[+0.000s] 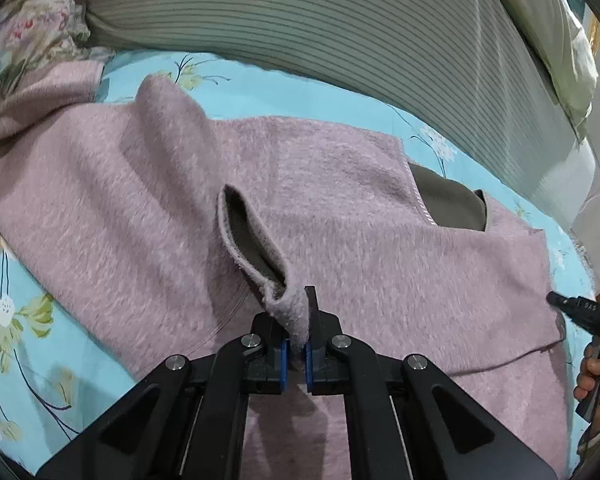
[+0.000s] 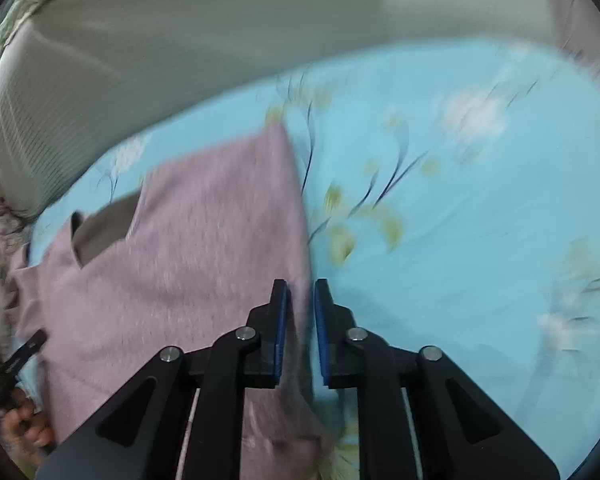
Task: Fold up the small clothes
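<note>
The left tool (image 1: pixel 296 320) is clenched on the cuff (image 1: pixel 288 304) of a fuzzy mauve sweater (image 1: pixel 340 208), its blue pads (image 1: pixel 285 360) pinching the rolled edge of the sleeve so that the sleeve opening (image 1: pixel 248 240) gapes just ahead of the tips and shows a grey-brown lining. The sweater lies spread on a bed covered by a turquoise floral sheet (image 1: pixel 28 360), reaching ahead of and to both sides of this tool; its neckline (image 1: pixel 448 204), with the same grey-brown inside, sits ahead and to the right, and the other sleeve (image 1: pixel 40 96) trails off ahead to the left. Beyond the garment, farther ahead, lies a ribbed grey-green bolster or folded cover (image 1: pixel 340 28). At the far right edge of the left wrist view the right tool (image 1: pixel 556 300) and the hand (image 1: pixel 596 380) holding it show beside the sweater's side. In the blurred right wrist view, the right tool (image 2: pixel 301 332) has the sweater's (image 2: pixel 200 260) side edge running between its blue pads (image 2: pixel 281 336), which stand close together with a narrow gap; whether they actually pinch the fabric cannot be told. The bare sheet (image 2: pixel 460 220) fills the area ahead and to the right of this tool, and the neckline (image 2: pixel 104 228) lies ahead to its left.
</note>
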Demonstrator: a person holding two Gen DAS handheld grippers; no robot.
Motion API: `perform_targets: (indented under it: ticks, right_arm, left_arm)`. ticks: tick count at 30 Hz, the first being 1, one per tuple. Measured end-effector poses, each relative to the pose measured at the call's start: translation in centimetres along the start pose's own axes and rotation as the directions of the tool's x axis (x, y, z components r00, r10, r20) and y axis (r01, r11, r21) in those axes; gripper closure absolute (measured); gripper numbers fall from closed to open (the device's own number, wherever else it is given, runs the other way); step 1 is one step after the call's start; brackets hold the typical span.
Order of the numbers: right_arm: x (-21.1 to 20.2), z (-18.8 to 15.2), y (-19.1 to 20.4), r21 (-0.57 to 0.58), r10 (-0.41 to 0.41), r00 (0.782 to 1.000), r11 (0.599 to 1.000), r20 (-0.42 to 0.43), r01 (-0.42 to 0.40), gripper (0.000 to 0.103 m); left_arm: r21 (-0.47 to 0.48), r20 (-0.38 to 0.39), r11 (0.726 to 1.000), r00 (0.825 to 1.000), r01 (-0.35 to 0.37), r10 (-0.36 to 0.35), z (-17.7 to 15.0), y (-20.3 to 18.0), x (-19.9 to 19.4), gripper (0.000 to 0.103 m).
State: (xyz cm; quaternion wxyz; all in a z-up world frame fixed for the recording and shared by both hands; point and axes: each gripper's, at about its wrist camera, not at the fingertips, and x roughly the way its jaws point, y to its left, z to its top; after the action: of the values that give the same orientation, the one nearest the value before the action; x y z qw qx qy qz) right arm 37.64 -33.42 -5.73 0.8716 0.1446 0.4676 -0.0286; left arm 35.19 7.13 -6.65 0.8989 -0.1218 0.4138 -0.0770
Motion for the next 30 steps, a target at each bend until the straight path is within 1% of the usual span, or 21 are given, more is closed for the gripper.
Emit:
perform_targets:
  ticks: [1, 2, 4, 5, 6, 7, 9, 11, 13, 16, 17, 18, 19, 20, 21, 22, 24, 25, 26, 29, 30]
  right_arm:
    - [-1.0, -0.1, 0.6, -0.012, 0.021, 0.999, 1.0, 0.038, -0.02, 0.087]
    - [-1.5, -0.4, 1.8, -0.043, 0.082, 0.996, 0.996, 0.041, -0.08, 0.082]
    - [-0.2, -0.9, 3.0, -0.079, 0.154, 0.988, 0.985, -0.033, -0.156, 0.076]
    - [1.1, -1.4, 3.3, -0.075, 0.169, 0.982, 0.982, -0.09, -0.176, 0.076]
    - [2.4, -1.9, 3.0, -0.071, 0.136, 0.982, 0.987, -0.131, -0.146, 0.076]
    - [3.2, -2.3, 2.1, -0.057, 0.108, 0.984, 0.991, -0.144, -0.117, 0.08]
    - [2.8, -2.3, 0.4, 0.021, 0.167, 0.979, 0.986, -0.117, -0.165, 0.08]
    - [1.7, -2.2, -0.2, 0.054, 0.143, 0.984, 0.989, -0.103, -0.138, 0.077]
    - [0.3, -2.3, 0.2, 0.052, 0.154, 0.985, 0.987, -0.081, -0.15, 0.074]
    - [-2.2, -3.4, 1.6, 0.03, 0.26, 0.964, 0.966, -0.064, -0.258, 0.063]
    - [-2.9, -4.0, 2.5, 0.011, 0.288, 0.956, 0.958, -0.062, -0.288, 0.058]
    - [-3.5, -4.6, 3.2, 0.0, 0.313, 0.948, 0.95, -0.063, -0.313, 0.056]
    - [-3.9, -5.4, 4.0, -0.006, 0.348, 0.935, 0.937, -0.074, -0.349, 0.055]
    - [-4.1, -5.9, 4.4, -0.005, 0.368, 0.926, 0.929, -0.084, -0.369, 0.054]
    - [-4.3, -6.6, 4.9, 0.001, 0.391, 0.915, 0.92, -0.097, -0.393, 0.054]
    - [-4.3, -7.1, 6.0, 0.003, 0.401, 0.91, 0.915, -0.104, -0.403, 0.054]
    - [-4.2, -8.2, 7.0, 0.006, 0.422, 0.898, 0.905, -0.125, -0.424, 0.054]
    - [-4.4, -8.6, 7.4, 0.005, 0.43, 0.893, 0.901, -0.132, -0.433, 0.054]
    - [-4.5, -9.1, 7.7, 0.001, 0.436, 0.889, 0.898, -0.139, -0.441, 0.054]
    - [-5.2, -10.3, 8.1, -0.011, 0.438, 0.885, 0.895, -0.156, -0.445, 0.053]
    - [-5.4, -10.4, 8.3, -0.009, 0.439, 0.884, 0.895, -0.158, -0.446, 0.053]
  left_arm:
    - [-0.002, -0.001, 1.0, 1.0, 0.002, -0.002, 0.0, 0.2, -0.1, 0.097]
    - [-0.005, -0.003, 1.0, 1.0, 0.003, -0.003, 0.0, 0.3, 0.0, 0.097]
    - [-0.005, -0.011, 1.0, 1.0, -0.005, 0.005, -0.2, 0.2, 0.2, 0.097]
    - [0.001, -0.012, 1.0, 1.0, -0.013, 0.013, -0.2, 0.1, 0.2, 0.097]
    - [0.007, -0.011, 1.0, 1.0, -0.021, 0.021, -0.3, 0.0, 0.0, 0.095]
    - [0.01, -0.008, 0.999, 0.999, -0.031, 0.031, -0.4, 0.0, -0.2, 0.092]
    - [0.001, 0.009, 0.998, 0.998, -0.056, 0.056, -0.5, 0.8, -1.0, 0.09]
    - [-0.021, 0.045, 0.992, 0.991, -0.126, 0.126, -0.5, 2.5, -2.3, 0.088]
    - [-0.061, 0.055, 0.986, 0.986, -0.156, 0.16, -0.2, 4.4, -3.1, 0.088]
    - [-0.141, 0.057, 0.975, 0.982, -0.172, 0.182, 0.6, 7.3, -4.1, 0.087]
    - [-0.159, 0.061, 0.969, 0.978, -0.188, 0.2, 1.0, 8.2, -4.5, 0.084]
    - [-0.166, 0.067, 0.965, 0.974, -0.204, 0.217, 1.4, 8.8, -4.8, 0.076]
    - [-0.169, 0.076, 0.959, 0.967, -0.227, 0.242, 1.8, 9.4, -5.3, 0.066]
    - [-0.169, 0.088, 0.952, 0.958, -0.256, 0.273, 2.2, 9.8, -5.6, 0.061]
    - [-0.166, 0.101, 0.94, 0.943, -0.297, 0.316, 3.0, 10.3, -5.9, 0.05]
    - [-0.166, 0.106, 0.933, 0.935, -0.32, 0.339, 3.5, 10.6, -6.0, 0.039]
    - [-0.153, 0.12, 0.912, 0.909, -0.381, 0.399, 5.0, 11.3, -6.1, 0.031]
    - [-0.137, 0.123, 0.899, 0.893, -0.417, 0.433, 5.8, 11.5, -5.9, 0.026]
    - [-0.118, 0.124, 0.882, 0.875, -0.456, 0.469, 6.6, 11.7, -5.5, 0.023]
    - [-0.038, 0.161, 0.807, 0.794, -0.589, 0.586, 9.1, 12.5, -4.5, 0.022]
    - [-0.008, 0.162, 0.773, 0.762, -0.634, 0.627, 10.1, 12.8, -3.7, 0.021]
